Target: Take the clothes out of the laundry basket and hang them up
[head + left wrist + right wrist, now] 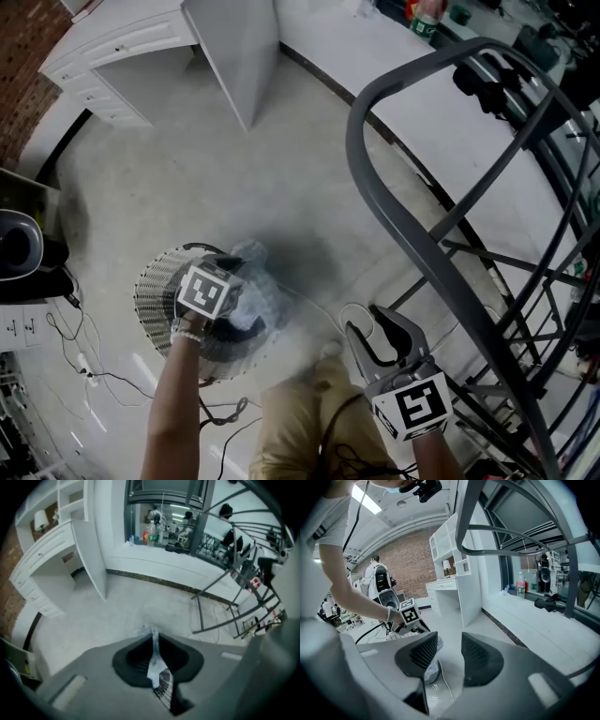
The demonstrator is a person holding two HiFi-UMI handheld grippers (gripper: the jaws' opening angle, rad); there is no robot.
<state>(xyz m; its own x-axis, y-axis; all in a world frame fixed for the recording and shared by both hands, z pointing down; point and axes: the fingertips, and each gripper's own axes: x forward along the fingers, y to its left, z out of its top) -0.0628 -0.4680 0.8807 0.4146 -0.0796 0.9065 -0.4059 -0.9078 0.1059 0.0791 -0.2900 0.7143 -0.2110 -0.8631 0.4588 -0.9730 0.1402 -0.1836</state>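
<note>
A round white wire laundry basket (pixel 150 292) stands on the pale floor. Just above it my left gripper (pixel 234 305) is shut on a fold of a light blue-grey garment (pixel 253 281). In the left gripper view a thin strip of that garment (pixel 153 660) is pinched between the black pads of the left gripper (pixel 153 638), and it hangs down toward the basket (pixel 164 690). My right gripper (pixel 364 321) is open and empty, beside the dark grey drying rack (pixel 441 251). The right gripper view shows the right gripper (pixel 449 638), the hanging garment (pixel 431 671) and the basket (pixel 400 635).
The rack's curved tubes (pixel 464 517) rise at the right, close to my right hand. A white desk with shelves (pixel 141 47) stands at the back, and a windowsill with bottles (pixel 427 19) runs beyond the rack. Cables (pixel 84 366) lie on the floor left of the basket, by a black device (pixel 19 248).
</note>
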